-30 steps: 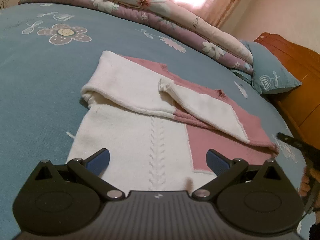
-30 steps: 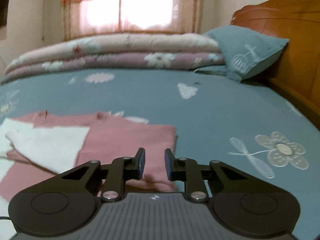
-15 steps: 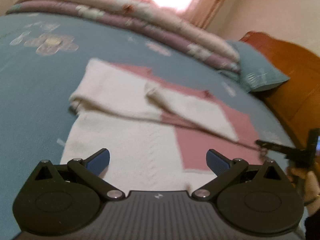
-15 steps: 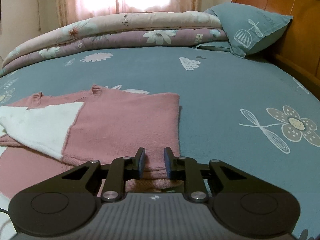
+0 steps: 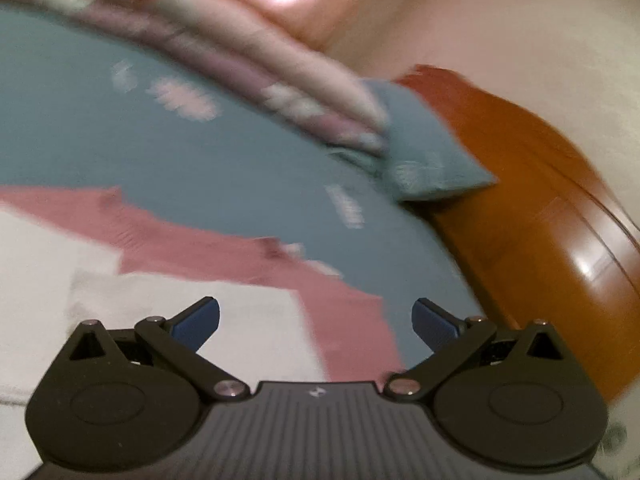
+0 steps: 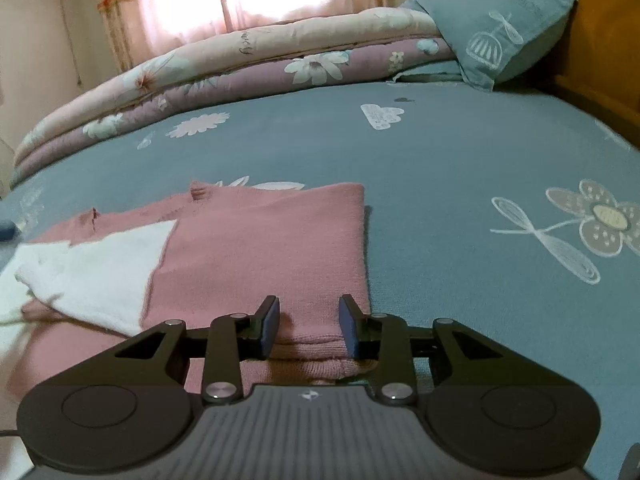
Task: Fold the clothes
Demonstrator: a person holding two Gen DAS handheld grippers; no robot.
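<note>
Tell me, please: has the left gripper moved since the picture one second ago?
Yes. The left gripper has swung toward the wooden headboard: the headboard and the blue pillow now sit nearer the middle of its view, and the sweater has slid leftward.

No legible text or labels.

Bed [image 6: 460, 148] covered in blue-grey sheet with white flower prints. Pink-and-white sweater [image 6: 256, 248] lying flat on it, sleeves folded in. Rolled floral quilt [image 6: 240, 68] along far edge, blue pillow [image 6: 496, 28] propped just beside it by wooden headboard [image 5: 532, 208].
</note>
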